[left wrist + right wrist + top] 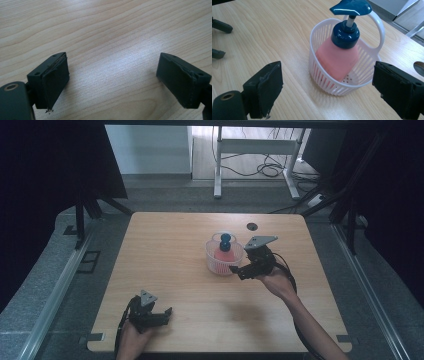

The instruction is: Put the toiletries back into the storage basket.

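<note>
Standing inside the white slotted plastic basket [329, 82], the pink pump bottle with a dark blue dispenser head [338, 56] is seen leaning toward the basket's looped handle. The right tongs [327, 86] are held open just beside the basket, nothing gripped. Well apart from the basket, the left tongs [112, 80] are held open, empty, over the light wooden tabletop [170, 255].

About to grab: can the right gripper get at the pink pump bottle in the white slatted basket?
Probably yes: the right gripper is open beside the white slatted basket, and the pink pump bottle stands above its rim.
</note>
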